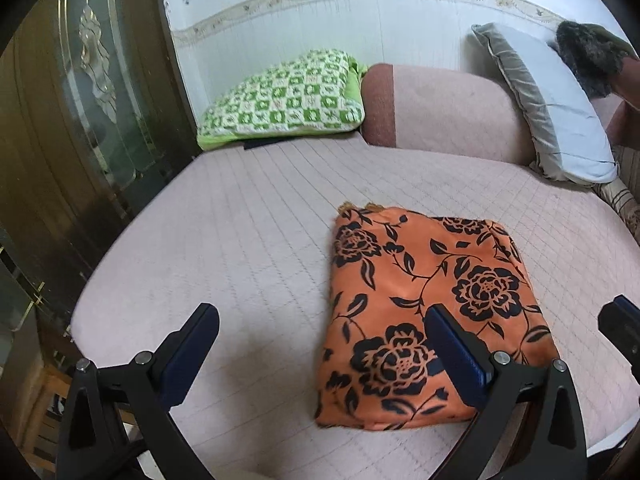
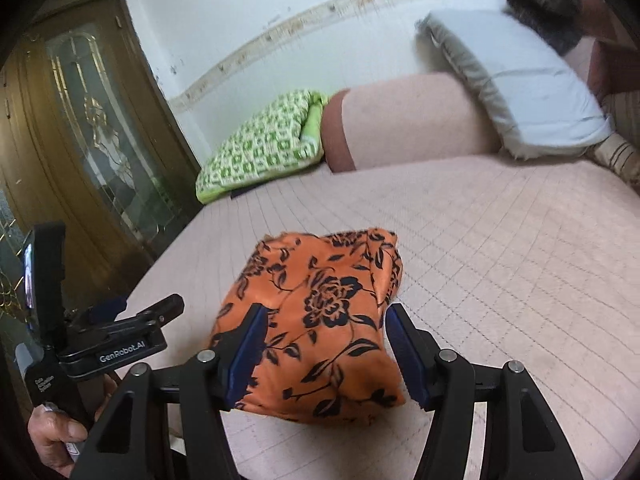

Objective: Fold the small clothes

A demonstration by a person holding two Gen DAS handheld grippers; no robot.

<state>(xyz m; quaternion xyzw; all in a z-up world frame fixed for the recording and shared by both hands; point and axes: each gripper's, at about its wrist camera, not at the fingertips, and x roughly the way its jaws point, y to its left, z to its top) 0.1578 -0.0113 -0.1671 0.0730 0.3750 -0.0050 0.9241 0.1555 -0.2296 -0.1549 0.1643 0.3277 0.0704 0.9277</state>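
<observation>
In the left wrist view, the left gripper (image 1: 320,320) hangs above the bed (image 1: 240,240) with its jaws spread wide and nothing between them. The folded cloth (image 1: 424,304), orange with black flowers, lies flat on the pink quilted cover, just right of centre; the right finger (image 1: 456,352) overlaps it in the picture but sits above it. A tip of the right gripper (image 1: 620,324) shows at the right edge. Behind are a green pillow (image 1: 284,96), a pink bolster (image 1: 444,108) and a grey pillow (image 1: 548,108) by the wall. In the right wrist view, the right gripper (image 2: 324,328) stands partly open over the cloth (image 2: 316,320), its blue pads apart and gripping nothing. The left gripper (image 2: 120,320) appears at the left, held by a hand (image 2: 56,440). A brown door (image 2: 88,140) stands beside the bed (image 2: 500,260).
</observation>
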